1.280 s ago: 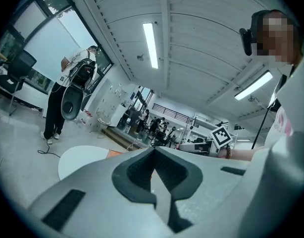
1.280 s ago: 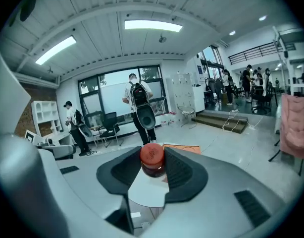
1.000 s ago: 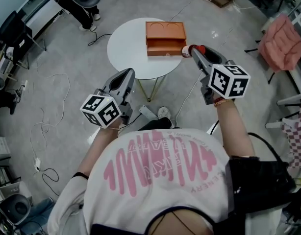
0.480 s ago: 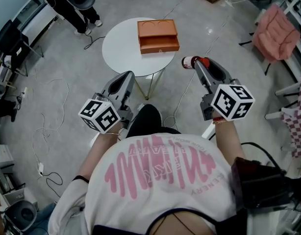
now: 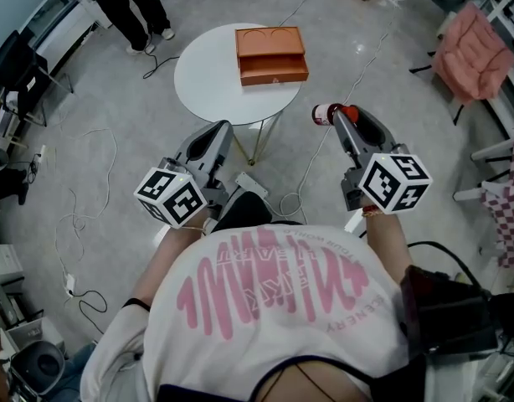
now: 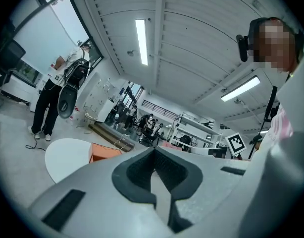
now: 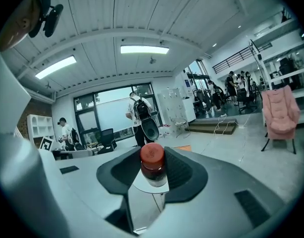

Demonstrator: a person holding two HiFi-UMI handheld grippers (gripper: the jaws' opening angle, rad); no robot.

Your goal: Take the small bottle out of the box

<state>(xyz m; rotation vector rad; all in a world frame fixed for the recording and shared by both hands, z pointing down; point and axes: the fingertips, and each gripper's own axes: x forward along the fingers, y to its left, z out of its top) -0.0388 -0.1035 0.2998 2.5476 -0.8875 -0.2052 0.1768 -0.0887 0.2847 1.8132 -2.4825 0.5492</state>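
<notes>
The right gripper is held out over the grey floor, to the right of the round white table and clearly apart from it. Its jaws are spread rather wide and they pinch the small bottle between the dark pads. The bottle has a red cap, and it stands upright in the right gripper view. So the bottle is outside the orange box and well away from it.

The box rests on the far part of the table. Its lower front seems to be a drawer that is pulled out a little, but the head view is too small to be sure.

The left gripper is held beside the near edge of the table, not over it. Its jaws are pressed together at the tips and nothing is between them.

A person in dark trousers stands on the floor behind the table, and a pink chair is at the far right.
</notes>
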